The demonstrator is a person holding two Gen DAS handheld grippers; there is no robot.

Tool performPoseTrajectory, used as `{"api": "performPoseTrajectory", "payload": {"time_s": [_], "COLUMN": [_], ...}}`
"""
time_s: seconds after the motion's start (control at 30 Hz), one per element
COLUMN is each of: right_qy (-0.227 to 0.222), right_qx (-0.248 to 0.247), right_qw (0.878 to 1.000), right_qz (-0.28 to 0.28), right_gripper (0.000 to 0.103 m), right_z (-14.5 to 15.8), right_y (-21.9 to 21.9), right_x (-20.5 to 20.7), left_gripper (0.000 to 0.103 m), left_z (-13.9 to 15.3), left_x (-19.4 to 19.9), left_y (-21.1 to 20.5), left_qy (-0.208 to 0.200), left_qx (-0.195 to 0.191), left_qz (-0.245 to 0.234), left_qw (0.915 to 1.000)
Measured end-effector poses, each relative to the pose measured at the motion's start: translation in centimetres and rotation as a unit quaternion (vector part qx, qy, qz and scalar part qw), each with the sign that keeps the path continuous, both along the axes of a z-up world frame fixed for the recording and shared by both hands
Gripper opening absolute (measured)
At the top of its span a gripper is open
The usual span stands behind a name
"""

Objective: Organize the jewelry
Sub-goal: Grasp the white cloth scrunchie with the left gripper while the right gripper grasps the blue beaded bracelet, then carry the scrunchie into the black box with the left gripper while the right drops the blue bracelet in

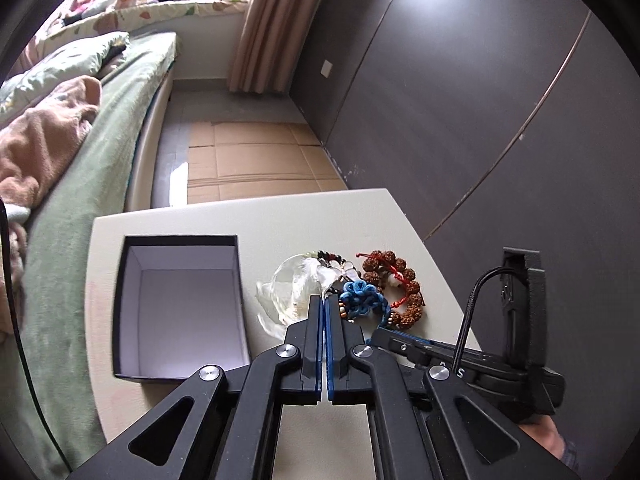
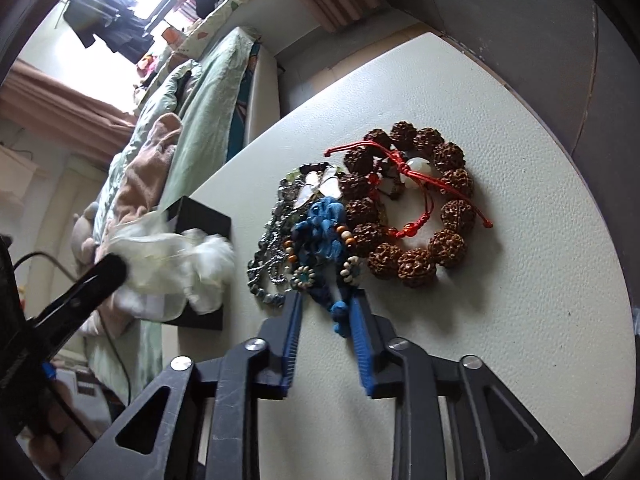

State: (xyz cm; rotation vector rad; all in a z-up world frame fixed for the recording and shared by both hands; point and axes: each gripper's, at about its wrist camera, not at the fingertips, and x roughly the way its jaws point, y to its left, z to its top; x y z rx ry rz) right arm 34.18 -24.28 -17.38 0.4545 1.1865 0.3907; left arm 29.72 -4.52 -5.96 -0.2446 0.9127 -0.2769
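Observation:
A pile of jewelry lies on a white table: a brown seed-bead bracelet with a red cord, a blue knotted cord piece, a dark bead chain and a clear white feathered ornament. A black open box with a white inside stands left of the pile. My left gripper is shut on the clear feathered ornament and holds it by the box. My right gripper is open, its fingers either side of the blue cord's tail.
A bed with green cover and pink blanket runs along the table's left. A dark grey wardrobe wall stands on the right. Flattened cardboard lies on the floor beyond the table.

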Motion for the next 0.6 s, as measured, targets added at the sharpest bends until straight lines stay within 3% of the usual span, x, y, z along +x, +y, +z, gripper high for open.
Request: {"api": "performPoseTrajectory", "payload": {"time_s": [0.13, 0.37, 0.43, 0.5, 0.6], "right_qy": [-0.02, -0.066, -0.072, -0.062, -0.015], "right_qx": [0.014, 0.041, 0.025, -0.018, -0.02], "right_qw": [1.0, 0.997, 0.997, 0.998, 1.0], "right_qz": [-0.002, 0.01, 0.008, 0.002, -0.002], "right_gripper": [0.003, 0.002, 0.002, 0.002, 0.009], "right_z": [0.6, 3.4, 4.0, 4.1, 2.8], "right_y": [-0.4, 0.1, 0.5, 0.9, 0.7], "right_x": [-0.1, -1.0, -1.0, -0.9, -0.9], "left_gripper": [0.0, 0.0, 0.0, 0.0, 0.0], "left_z": [1.1, 3.2, 3.7, 4.0, 4.0], "left_x": [-0.7, -1.7, -1.9, -2.1, -2.1], "left_y": [1.4, 4.2, 4.7, 5.3, 6.2], "left_qy": [-0.011, -0.034, -0.04, -0.044, -0.045], "left_qx": [-0.001, -0.003, -0.001, 0.001, 0.001], "left_qz": [0.016, 0.044, 0.048, 0.052, 0.059], "left_qw": [0.9998, 0.9985, 0.998, 0.9977, 0.9973]}}
